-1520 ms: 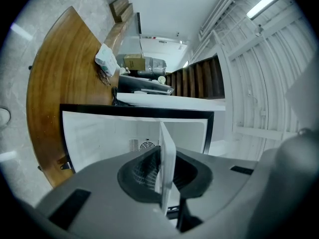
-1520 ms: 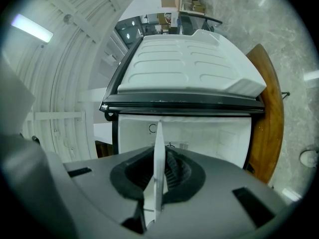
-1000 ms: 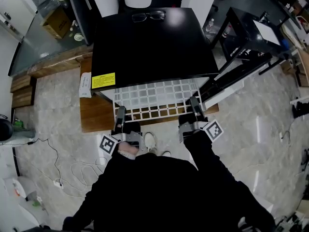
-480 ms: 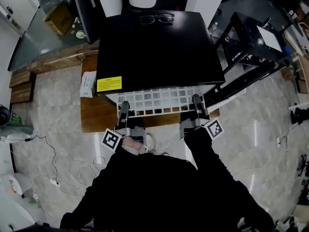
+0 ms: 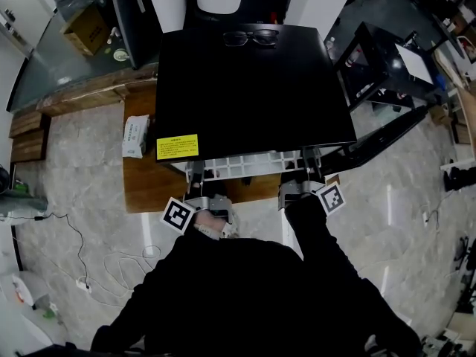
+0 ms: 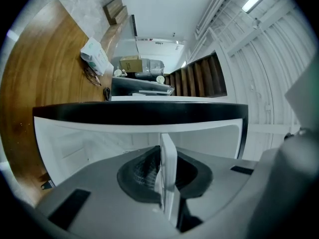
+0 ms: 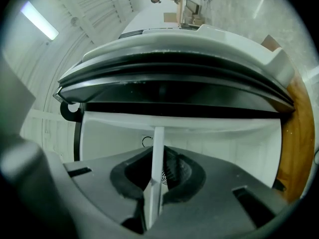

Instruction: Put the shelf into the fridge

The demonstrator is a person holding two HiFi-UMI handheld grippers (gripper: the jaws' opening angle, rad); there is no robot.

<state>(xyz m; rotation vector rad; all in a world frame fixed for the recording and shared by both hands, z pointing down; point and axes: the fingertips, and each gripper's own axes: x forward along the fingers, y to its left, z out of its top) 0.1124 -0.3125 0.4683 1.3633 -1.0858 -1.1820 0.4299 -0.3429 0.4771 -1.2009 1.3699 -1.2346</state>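
White shelf [image 5: 249, 165] sits between jaws of left gripper [image 5: 195, 172], right gripper [image 5: 310, 159]

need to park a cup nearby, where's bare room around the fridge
The fridge top is bare between the glasses at its far edge and the yellow label. Crowded in front, where left gripper and right gripper hold the shelf.

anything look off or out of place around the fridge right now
Only a pair of glasses lying loose on top of the fridge, near its far edge: an odd spot. The shelf looks level, gripped at its front edge by the left gripper and right gripper.
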